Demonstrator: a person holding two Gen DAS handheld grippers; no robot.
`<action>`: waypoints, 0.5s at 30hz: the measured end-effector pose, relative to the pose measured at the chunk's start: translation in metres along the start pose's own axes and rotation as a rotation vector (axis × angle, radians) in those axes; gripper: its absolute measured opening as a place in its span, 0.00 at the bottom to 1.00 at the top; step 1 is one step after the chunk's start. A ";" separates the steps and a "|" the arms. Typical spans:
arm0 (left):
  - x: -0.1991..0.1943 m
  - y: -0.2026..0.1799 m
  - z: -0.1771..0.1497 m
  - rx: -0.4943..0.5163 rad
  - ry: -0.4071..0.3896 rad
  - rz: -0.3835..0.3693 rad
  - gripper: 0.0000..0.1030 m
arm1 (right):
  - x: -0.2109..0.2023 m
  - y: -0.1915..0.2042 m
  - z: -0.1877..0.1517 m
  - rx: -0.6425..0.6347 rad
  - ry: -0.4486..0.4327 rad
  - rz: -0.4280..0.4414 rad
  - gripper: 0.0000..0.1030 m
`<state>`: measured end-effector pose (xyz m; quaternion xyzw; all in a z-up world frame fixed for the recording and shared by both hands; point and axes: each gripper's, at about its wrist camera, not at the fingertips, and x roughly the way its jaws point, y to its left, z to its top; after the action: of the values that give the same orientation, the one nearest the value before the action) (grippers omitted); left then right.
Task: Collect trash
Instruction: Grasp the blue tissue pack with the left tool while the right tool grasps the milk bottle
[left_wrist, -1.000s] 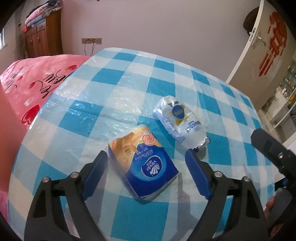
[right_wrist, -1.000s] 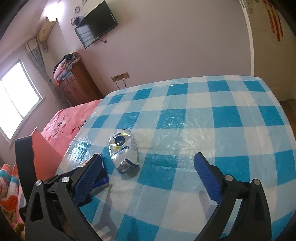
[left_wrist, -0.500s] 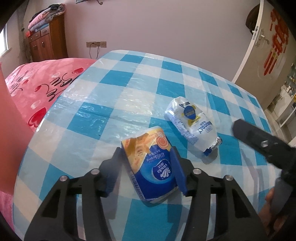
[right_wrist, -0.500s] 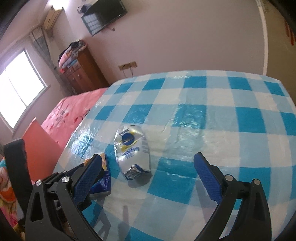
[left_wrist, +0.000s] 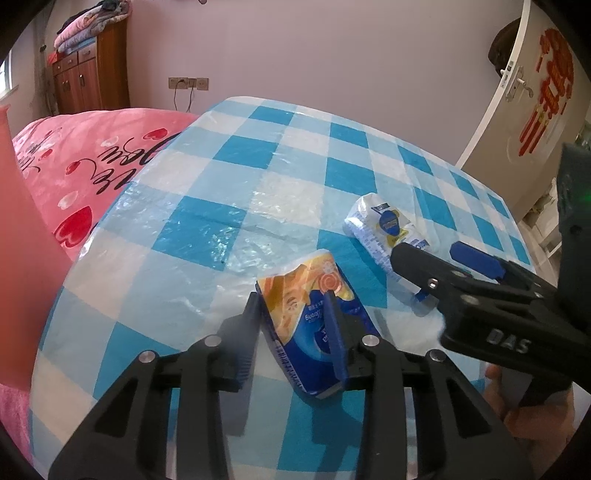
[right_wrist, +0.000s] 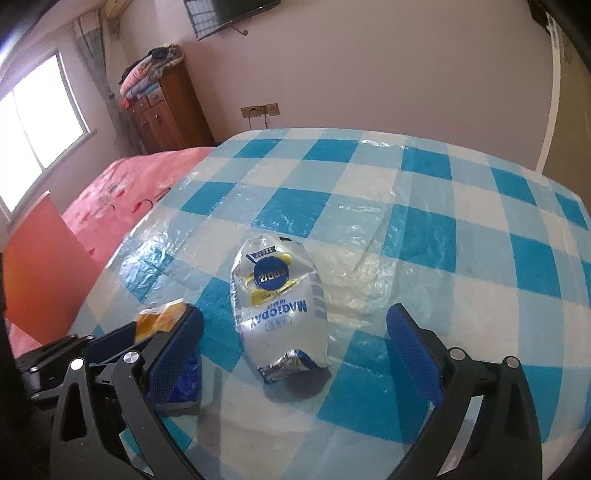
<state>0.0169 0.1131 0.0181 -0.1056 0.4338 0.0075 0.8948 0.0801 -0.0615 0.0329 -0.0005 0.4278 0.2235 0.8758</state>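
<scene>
Two pieces of trash lie on the checked tablecloth (left_wrist: 280, 155), and each has a gripper at it; the left gripper (left_wrist: 295, 325), low in the centre of the left wrist view, has just been closing and its jaws now pinch the blue-and-orange tissue pack (left_wrist: 314, 314) between them, the pack visibly creased at its top; the right gripper (right_wrist: 295, 354) stands with its jaws wide apart on either side of the white snack bag (right_wrist: 280, 306), which sits in the middle of the right wrist view with neither pad touching it. The two tools are crowded: in the left wrist view the right gripper reaches in from the right edge, just beside the pack; lifting the pack could knock it against that tool. The soft pack may also slip or fold further, since the grip looks to sit on one end only; the puffy, glossy bag may squirt out forward if the right jaws close near its crimped end.
</scene>
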 end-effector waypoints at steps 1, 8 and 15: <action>-0.001 0.001 0.000 0.004 0.000 0.001 0.35 | 0.003 0.002 0.001 -0.011 0.005 -0.010 0.95; -0.003 0.005 -0.001 0.024 0.010 -0.009 0.38 | 0.015 0.011 0.001 -0.070 0.044 -0.058 0.92; -0.007 -0.004 -0.009 0.071 0.013 0.014 0.65 | 0.017 0.015 0.000 -0.114 0.041 -0.116 0.76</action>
<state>0.0060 0.1078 0.0185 -0.0708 0.4405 -0.0026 0.8949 0.0830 -0.0414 0.0235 -0.0797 0.4316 0.1962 0.8768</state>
